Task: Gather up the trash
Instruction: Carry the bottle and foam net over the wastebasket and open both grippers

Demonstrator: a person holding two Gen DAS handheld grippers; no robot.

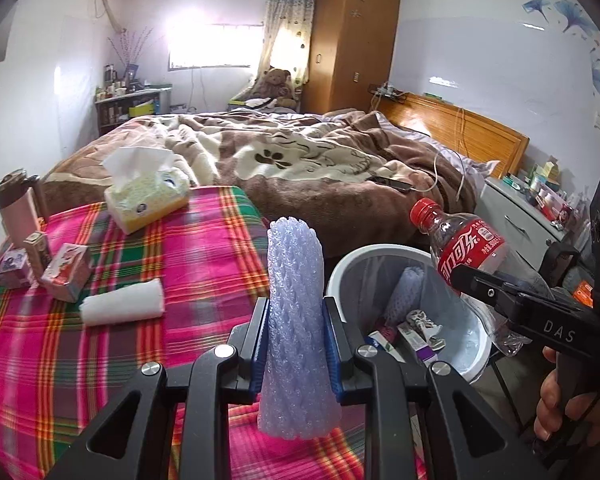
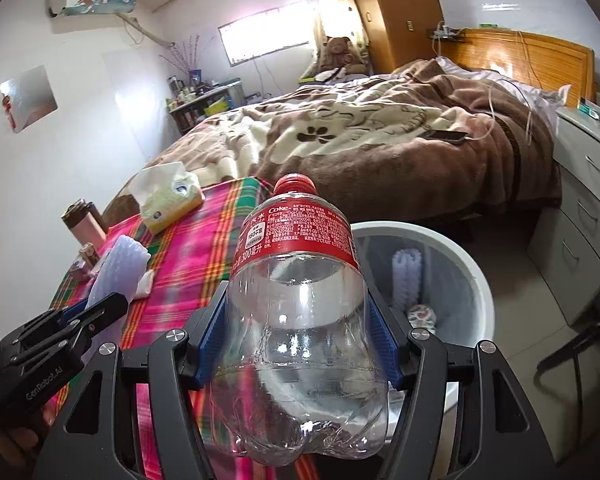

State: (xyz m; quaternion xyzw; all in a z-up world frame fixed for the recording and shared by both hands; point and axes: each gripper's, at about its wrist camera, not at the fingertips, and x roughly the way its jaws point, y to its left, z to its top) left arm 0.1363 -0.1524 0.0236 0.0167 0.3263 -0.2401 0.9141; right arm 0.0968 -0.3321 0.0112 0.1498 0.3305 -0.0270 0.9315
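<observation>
Left gripper (image 1: 296,340) clamps foam sleeve (image 1: 294,320); right gripper (image 2: 298,340) clamps Coke bottle (image 2: 300,300) over bin (image 2: 460,264); tissue box (image 1: 146,196) behind.

Blown-out window (image 1: 210,46) glare, fisheye-warped dark corners, soft edges

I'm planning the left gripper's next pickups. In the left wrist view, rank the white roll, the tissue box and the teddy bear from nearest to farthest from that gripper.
From the left gripper, which is shut on the foam net sleeve:
1. White roll, just ahead to the left on the plaid cloth.
2. Tissue box, at the cloth's far left edge.
3. Teddy bear, beyond the bed, by the curtain.
</observation>
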